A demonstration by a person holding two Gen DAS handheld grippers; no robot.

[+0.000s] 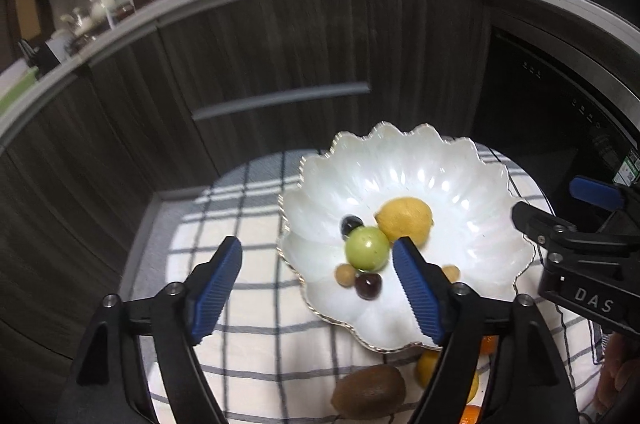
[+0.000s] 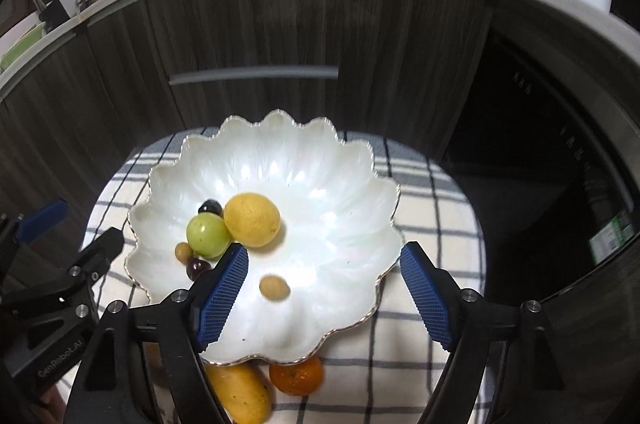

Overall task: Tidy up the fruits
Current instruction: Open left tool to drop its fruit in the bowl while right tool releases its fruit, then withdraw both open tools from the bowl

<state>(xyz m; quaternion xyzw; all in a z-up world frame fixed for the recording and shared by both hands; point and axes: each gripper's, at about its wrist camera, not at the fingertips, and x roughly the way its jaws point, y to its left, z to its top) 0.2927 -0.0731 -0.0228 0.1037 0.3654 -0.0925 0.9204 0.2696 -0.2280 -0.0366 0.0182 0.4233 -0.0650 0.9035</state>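
Both tongs released, nothing gripped: left tongs (image 1: 318,290) above bowl's (image 2: 352,159) near-left rim, w/ green fruit (image 1: 367,248) just ahead; right tongs (image 2: 324,298) over small tan fruit (image 2: 274,288). Lemon (image 2: 252,220) mid-bowl. Checked cloth (image 2: 432,207) covers table; kitchen cabinets (image 1: 280,35) behind.

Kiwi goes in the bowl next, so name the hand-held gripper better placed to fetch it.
Left, probably. The kiwi lies on the checked cloth just below the open left hand-held gripper; the right wrist view does not clearly show it.
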